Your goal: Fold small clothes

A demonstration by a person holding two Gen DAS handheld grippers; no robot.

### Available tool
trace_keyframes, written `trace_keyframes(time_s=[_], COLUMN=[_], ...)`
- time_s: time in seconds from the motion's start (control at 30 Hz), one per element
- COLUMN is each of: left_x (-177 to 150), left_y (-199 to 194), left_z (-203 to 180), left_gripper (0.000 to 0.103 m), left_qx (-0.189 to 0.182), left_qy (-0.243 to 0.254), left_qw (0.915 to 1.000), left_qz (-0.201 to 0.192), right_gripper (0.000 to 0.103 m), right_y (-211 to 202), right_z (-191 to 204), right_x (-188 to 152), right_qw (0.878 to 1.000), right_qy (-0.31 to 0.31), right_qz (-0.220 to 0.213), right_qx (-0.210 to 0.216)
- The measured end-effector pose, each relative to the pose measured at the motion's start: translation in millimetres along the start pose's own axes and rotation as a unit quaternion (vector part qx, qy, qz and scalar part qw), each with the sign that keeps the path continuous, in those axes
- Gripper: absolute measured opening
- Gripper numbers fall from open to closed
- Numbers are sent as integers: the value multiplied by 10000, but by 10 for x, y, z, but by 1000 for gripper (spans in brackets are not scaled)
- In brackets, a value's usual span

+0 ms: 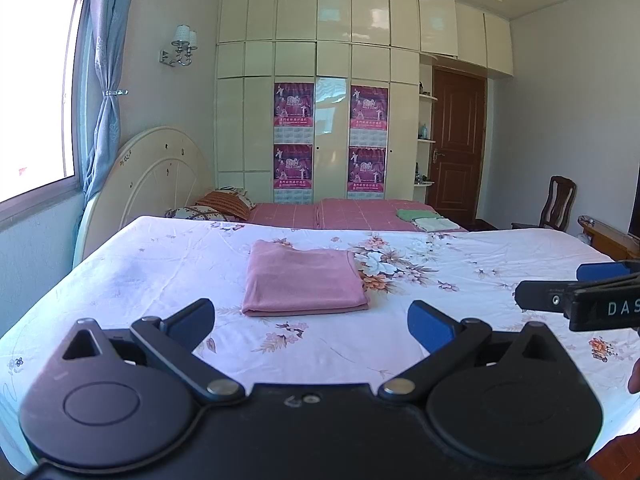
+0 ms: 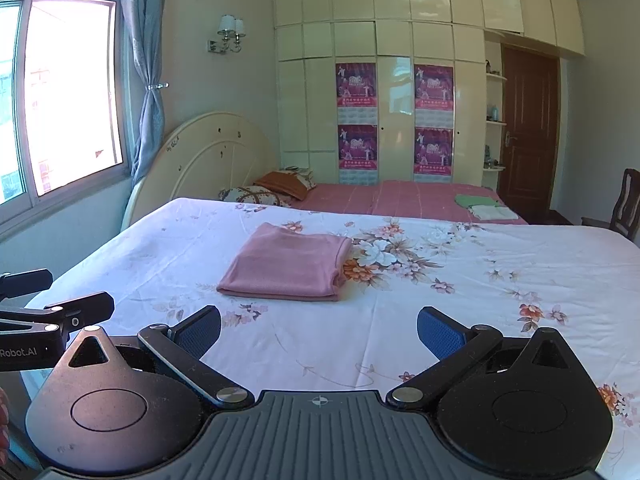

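Observation:
A pink garment [image 1: 303, 279] [image 2: 289, 265] lies folded into a neat rectangle on the floral white bedsheet [image 1: 160, 272] [image 2: 460, 320], its folded edge toward me. My left gripper [image 1: 311, 322] hovers open just short of the garment's near edge, nothing between its blue pads. My right gripper [image 2: 319, 330] also stands open and empty, a little back from the garment. In the left wrist view the right gripper [image 1: 560, 284] shows at the right edge. The left gripper [image 2: 76, 292] shows at the left edge of the right wrist view.
Behind the floral bed is a second bed with a pink cover [image 1: 352, 214], pillows [image 1: 224, 204] and a small pile of folded green and white clothes [image 1: 426, 218] [image 2: 484, 206]. A round headboard [image 1: 160, 176], wardrobe, door and a wooden chair [image 1: 556, 204] stand beyond.

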State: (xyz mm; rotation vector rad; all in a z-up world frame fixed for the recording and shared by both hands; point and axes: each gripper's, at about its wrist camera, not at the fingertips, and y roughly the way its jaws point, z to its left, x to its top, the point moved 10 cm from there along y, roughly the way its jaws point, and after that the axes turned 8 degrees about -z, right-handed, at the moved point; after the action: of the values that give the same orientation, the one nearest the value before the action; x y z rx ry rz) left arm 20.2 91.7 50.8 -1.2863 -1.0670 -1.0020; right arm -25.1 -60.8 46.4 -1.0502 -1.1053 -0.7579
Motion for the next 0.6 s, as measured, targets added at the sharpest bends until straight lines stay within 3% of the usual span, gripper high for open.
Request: trace_keyframes(time_s=[0.6], left_x=[39], left_y=[48], left_z=[20], left_gripper=[103], left_qx=[29], left_qy=[26], left_qw=[10000], left_qz=[-44], right_gripper=[103], right_y=[2], right_z=[4], right_x=[23], right_qw=[10000], right_qy=[-16], right_qz=[-11], right_qx=[32])
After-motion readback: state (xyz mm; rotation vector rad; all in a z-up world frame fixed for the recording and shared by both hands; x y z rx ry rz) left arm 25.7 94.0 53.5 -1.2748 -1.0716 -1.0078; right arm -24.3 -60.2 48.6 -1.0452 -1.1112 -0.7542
